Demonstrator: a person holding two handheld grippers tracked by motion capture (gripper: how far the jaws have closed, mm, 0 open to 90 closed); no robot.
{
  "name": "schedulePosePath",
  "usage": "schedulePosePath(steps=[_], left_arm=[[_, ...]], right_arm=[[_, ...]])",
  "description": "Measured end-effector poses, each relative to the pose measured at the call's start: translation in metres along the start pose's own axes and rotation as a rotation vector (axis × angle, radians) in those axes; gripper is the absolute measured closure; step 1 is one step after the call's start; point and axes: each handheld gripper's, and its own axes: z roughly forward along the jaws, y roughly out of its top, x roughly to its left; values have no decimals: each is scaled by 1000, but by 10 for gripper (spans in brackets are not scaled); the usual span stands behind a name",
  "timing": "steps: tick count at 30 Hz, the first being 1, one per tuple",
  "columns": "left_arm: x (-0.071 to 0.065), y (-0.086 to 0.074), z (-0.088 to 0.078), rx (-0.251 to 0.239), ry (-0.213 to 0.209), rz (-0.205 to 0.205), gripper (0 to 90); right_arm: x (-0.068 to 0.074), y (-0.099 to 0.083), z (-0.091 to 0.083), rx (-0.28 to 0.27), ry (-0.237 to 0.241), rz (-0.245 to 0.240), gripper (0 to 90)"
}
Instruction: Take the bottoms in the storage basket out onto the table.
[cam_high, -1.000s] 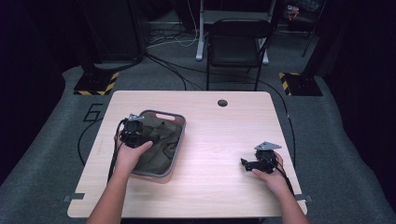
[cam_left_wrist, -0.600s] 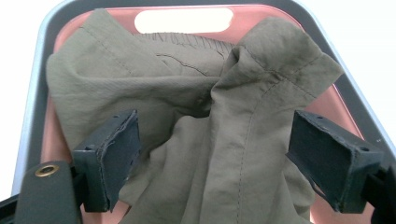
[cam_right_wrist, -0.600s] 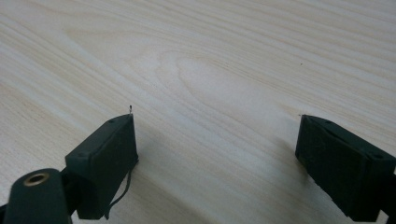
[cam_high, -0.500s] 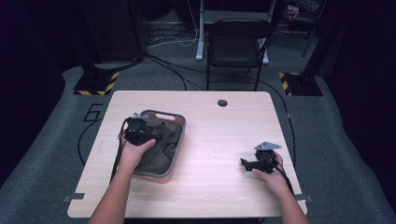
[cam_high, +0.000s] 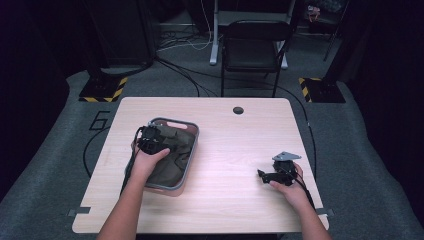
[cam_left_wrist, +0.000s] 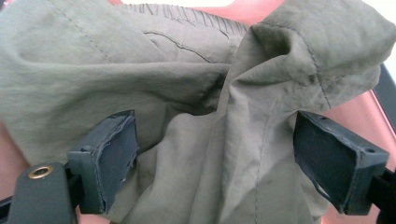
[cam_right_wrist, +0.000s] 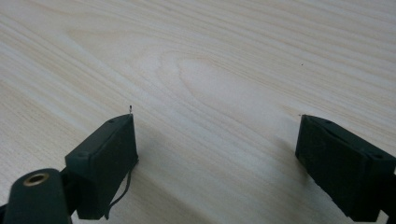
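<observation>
— At nine o'clock on the table (cam_high: 220, 200) we see the pink-grey basket (cam_high: 189, 165), and our left gripper (cam_high: 150, 140) is down inside it. Why do we hold it so low?

— We think it is because the olive garment (cam_left_wrist: 196, 93) lies crumpled in the basket, and we want a fold of it between the jaws. In the left gripper view the jaws stand wide apart, one at eight o'clock and one at four o'clock of the picture, and a raised ridge of the cloth goes up between them. The cloth touches or almost touches the inner pads, but nothing is pinched yet.

— So the garment is all inside the basket?

— As far as we can tell, yes. From the high view the olive garment (cam_high: 175, 150) fills most of the basket, and we see no other thing in it. The pink wall shows at twelve o'clock and at three o'clock in the left gripper view.

— And our right gripper (cam_high: 272, 175)?

— It rests at four o'clock on the table, well apart from the basket, with the hand around it. Its jaws are also open, and only bare wood lies between them. We judge it waits there so that it does not disturb the left one, perhaps to take the cloth later.
</observation>
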Motion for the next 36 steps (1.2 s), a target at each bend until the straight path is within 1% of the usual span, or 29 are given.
schedulePosePath(steps=[5, 8, 10, 11, 19, 21, 22, 23, 24, 27, 29, 31, 33, 34, 35, 36], left_arm=[[1, 0, 8, 15, 1, -16, 146], [0, 0, 11, 28, 5, -10, 146], [-1, 1, 13, 33, 5, -15, 145], [0, 1, 13, 38, 6, -8, 144], [-1, 2, 19, 44, 11, -8, 136], [0, 2, 20, 51, 7, -2, 133], [-1, 2, 21, 50, 14, -4, 130], [-1, 2, 23, 55, 14, 8, 125], [-2, 1, 23, 56, 17, 1, 122], [-2, 1, 25, 57, 21, 6, 116], [-3, 0, 27, 71, 27, 9, 111], [-4, -1, 28, 78, 44, 21, 110], [-5, -1, 28, 91, 55, 23, 108], [-6, -2, 29, 97, 56, 13, 108], [-5, -2, 28, 98, 56, 19, 108], [-6, -2, 29, 97, 57, 10, 108]], right_arm=[[0, 0, 0, 1, 2, 1, 119], [0, 0, 0, 2, 0, 1, 119], [0, 0, 0, 2, 2, 1, 119], [0, 0, 0, 2, 2, 0, 119], [0, 0, 0, 4, 3, 0, 118], [0, 0, 0, 4, 3, 0, 119], [0, 0, 0, 4, 3, 0, 118], [0, 0, 0, 4, 3, 0, 119], [0, 0, 0, 4, 3, 0, 119], [1, 1, 0, 2, 5, 1, 119], [1, 1, 1, 0, 5, 2, 119], [1, 1, 1, 0, 5, 2, 119], [1, 1, 0, 0, 5, 2, 119], [1, 1, 0, 0, 5, 2, 119], [1, 1, 1, 0, 5, 3, 119], [1, 1, 0, 0, 5, 2, 119]])
